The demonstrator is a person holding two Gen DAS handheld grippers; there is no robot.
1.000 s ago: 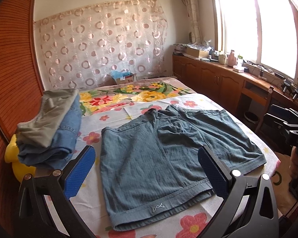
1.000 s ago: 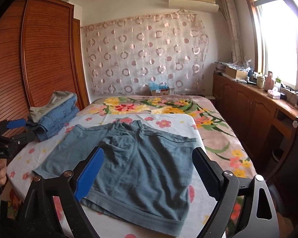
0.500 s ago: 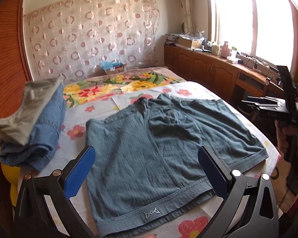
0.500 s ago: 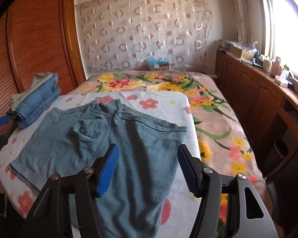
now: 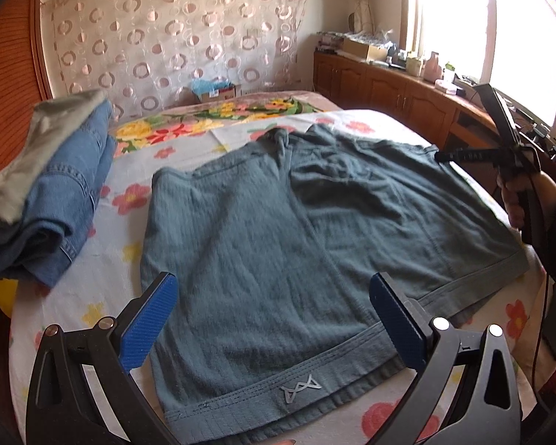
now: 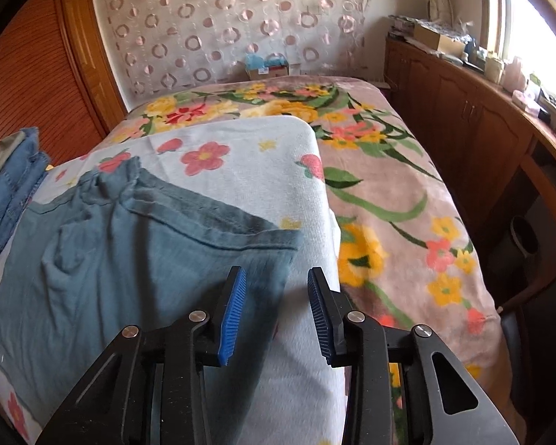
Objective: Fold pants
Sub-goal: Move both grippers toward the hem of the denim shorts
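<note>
- My left gripper [image 5: 272, 320] hangs spread wide over the shorts [image 5: 296, 244], nothing pinched.
- My right gripper [image 6: 277, 311], jaws just narrowing, still empty, hovers at their corner.
- Folded jeans [image 5: 55, 200] lie beside them.
- Shorts lie flat on the bedsheet [image 6: 241, 141], waistband toward me in the left view.

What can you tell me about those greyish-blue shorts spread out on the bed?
The shorts look like soft, faintly ribbed blue-grey cotton. They lie flat and unfolded on a white flowered blanket, with a stitched waistband bearing a small pale logo nearest the left camera, hemmed legs and a slightly rumpled pocket area. Nothing grips them; both tools hover above.
</note>
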